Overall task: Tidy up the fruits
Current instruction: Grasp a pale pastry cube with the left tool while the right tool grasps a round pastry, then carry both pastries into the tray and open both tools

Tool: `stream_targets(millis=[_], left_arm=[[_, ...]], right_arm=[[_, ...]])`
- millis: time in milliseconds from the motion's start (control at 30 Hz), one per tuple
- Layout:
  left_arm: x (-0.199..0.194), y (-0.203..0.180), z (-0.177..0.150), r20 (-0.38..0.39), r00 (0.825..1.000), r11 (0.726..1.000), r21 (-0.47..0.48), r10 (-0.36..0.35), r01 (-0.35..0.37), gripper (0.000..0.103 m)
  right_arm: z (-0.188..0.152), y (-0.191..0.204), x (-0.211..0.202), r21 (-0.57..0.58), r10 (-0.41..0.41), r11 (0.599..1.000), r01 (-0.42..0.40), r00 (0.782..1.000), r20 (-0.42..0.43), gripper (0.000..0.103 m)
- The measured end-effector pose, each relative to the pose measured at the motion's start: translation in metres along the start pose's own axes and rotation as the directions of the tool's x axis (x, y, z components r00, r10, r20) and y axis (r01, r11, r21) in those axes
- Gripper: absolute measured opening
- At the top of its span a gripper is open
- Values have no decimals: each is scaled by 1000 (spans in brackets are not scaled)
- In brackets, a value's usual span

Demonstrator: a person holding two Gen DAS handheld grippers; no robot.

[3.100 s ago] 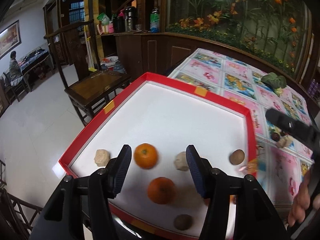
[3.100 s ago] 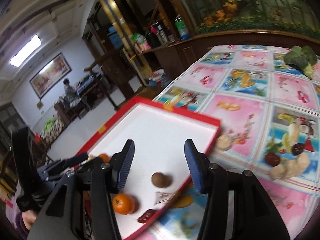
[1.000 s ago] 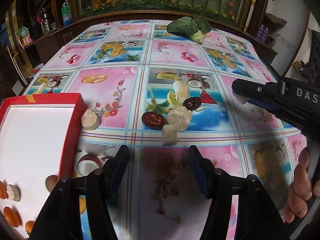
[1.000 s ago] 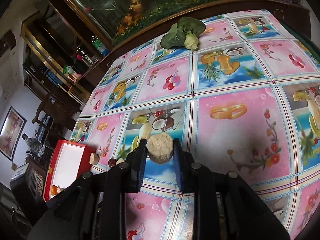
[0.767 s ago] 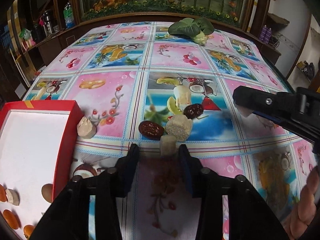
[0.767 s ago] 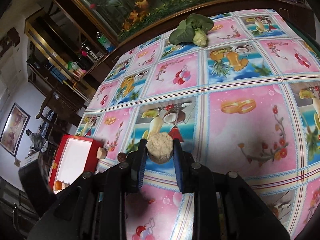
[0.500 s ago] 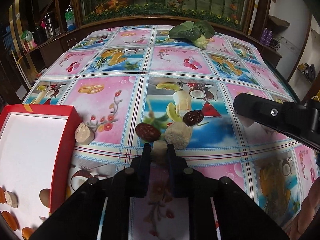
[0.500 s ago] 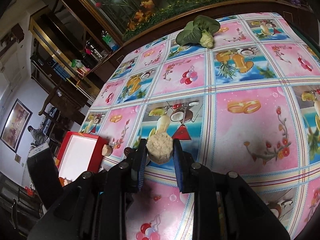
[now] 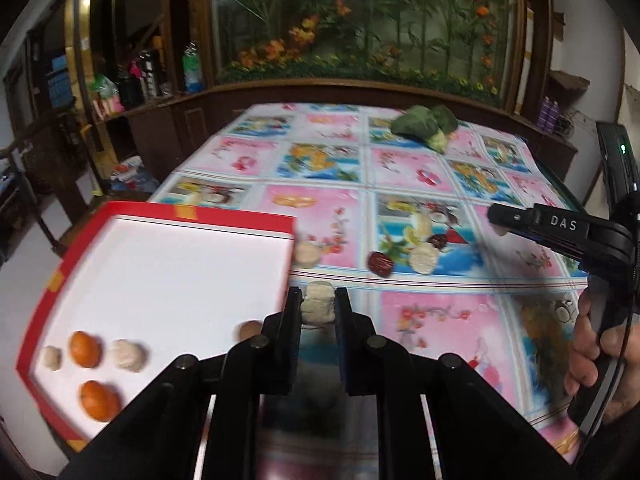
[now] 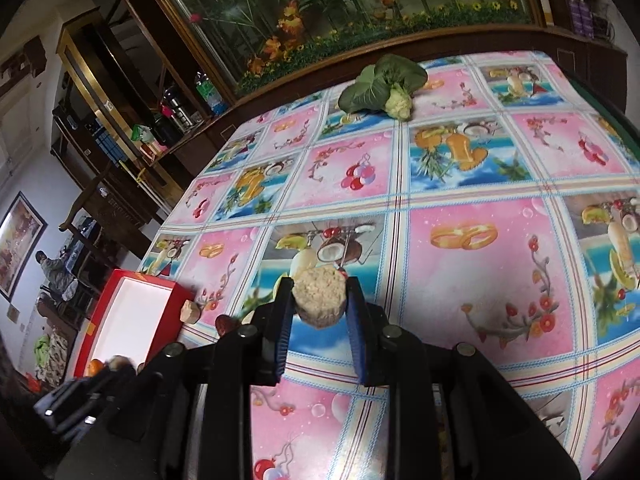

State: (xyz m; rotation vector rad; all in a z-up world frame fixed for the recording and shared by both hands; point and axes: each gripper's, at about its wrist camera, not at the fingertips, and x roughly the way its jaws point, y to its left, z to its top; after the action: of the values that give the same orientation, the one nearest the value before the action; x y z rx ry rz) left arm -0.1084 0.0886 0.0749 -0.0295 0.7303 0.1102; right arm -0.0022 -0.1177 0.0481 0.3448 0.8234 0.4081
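Partly done: two oranges [image 9: 85, 349], two pale lumps [image 9: 126, 355] and a brown fruit [image 9: 249, 329] already lie in the red tray [image 9: 236, 219]. The left gripper [image 9: 317, 306] pinches a pale chunk [image 9: 317, 303] beside the tray; the right gripper [image 10: 319, 298] clamps a crumbly chunk [image 10: 320, 294] above the table. Two dates [image 9: 381, 264] and two pale pieces [image 9: 424, 258] remain on the cloth

Left tool [image 9: 317, 305] closed on pale chunk [image 9: 317, 303], lifted it toward red tray [image 9: 240, 213].
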Motion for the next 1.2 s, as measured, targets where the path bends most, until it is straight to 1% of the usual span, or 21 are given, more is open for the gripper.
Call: stream_targets(millis=[100, 200, 267, 367, 400, 500, 567, 733, 800, 833, 900, 967, 1000, 1067, 1133, 1200], left_arm=[[-14, 20, -3, 40, 997, 998, -15, 64, -63, 14], [-23, 44, -5, 61, 991, 992, -47, 118, -115, 14], [-28, 57, -7, 67, 989, 989, -64, 134, -130, 14], [-32, 72, -11, 68, 987, 986, -86, 147, -141, 14], [-33, 75, -13, 68, 987, 986, -90, 148, -142, 14], [-31, 84, -16, 59, 988, 986, -102, 141, -135, 14], [-32, 88, -17, 59, 988, 985, -104, 141, -134, 14], [-30, 96, -21, 46, 988, 984, -116, 145, -138, 14], [-27, 98, -22, 39, 988, 983, -115, 149, -143, 14], [-25, 99, -22, 33, 988, 982, -117, 152, -147, 14], [-21, 102, -23, 23, 987, 980, -117, 162, -158, 14], [-18, 103, -24, 16, 986, 979, -117, 168, -165, 14], [-16, 105, -24, 11, 985, 979, -120, 170, -167, 14], [-12, 107, -25, 2, 984, 977, -124, 177, -176, 14], [-10, 108, -26, -1, 984, 976, -125, 181, -179, 14], [-8, 110, -27, -7, 983, 975, -130, 184, -183, 14]], right_arm=[[0, 2, -3, -17, 2, 1000, -1, 999, 39, 27], [-1, 1, -2, -30, -25, 999, 27, 998, 62, 27], [-2, -1, 0, -23, -42, 999, 43, 997, 70, 27], [-4, -4, 2, -10, -88, 996, 89, 993, 74, 27], [-5, -3, 3, -3, -87, 996, 87, 994, 70, 27], [-11, 10, 4, 9, -40, 999, 40, 998, 57, 27], [-15, 28, 4, -22, -11, 1000, 12, 998, 58, 28], [-34, 86, 4, -124, 107, 987, -100, 993, 47, 28], [-43, 113, 5, -165, 175, 972, -167, 984, 36, 28], [-46, 121, 6, -177, 193, 967, -185, 981, 30, 28], [-56, 147, 11, -213, 253, 945, -249, 967, -7, 28], [-64, 166, 17, -237, 284, 929, -284, 958, -37, 28], [-70, 179, 22, -261, 307, 913, -314, 949, -72, 28], [-79, 193, 27, -304, 322, 890, -341, 940, -112, 28], [-88, 199, 30, -345, 321, 871, -349, 937, -137, 28], [-92, 198, 32, -360, 317, 864, -351, 936, -152, 28]])
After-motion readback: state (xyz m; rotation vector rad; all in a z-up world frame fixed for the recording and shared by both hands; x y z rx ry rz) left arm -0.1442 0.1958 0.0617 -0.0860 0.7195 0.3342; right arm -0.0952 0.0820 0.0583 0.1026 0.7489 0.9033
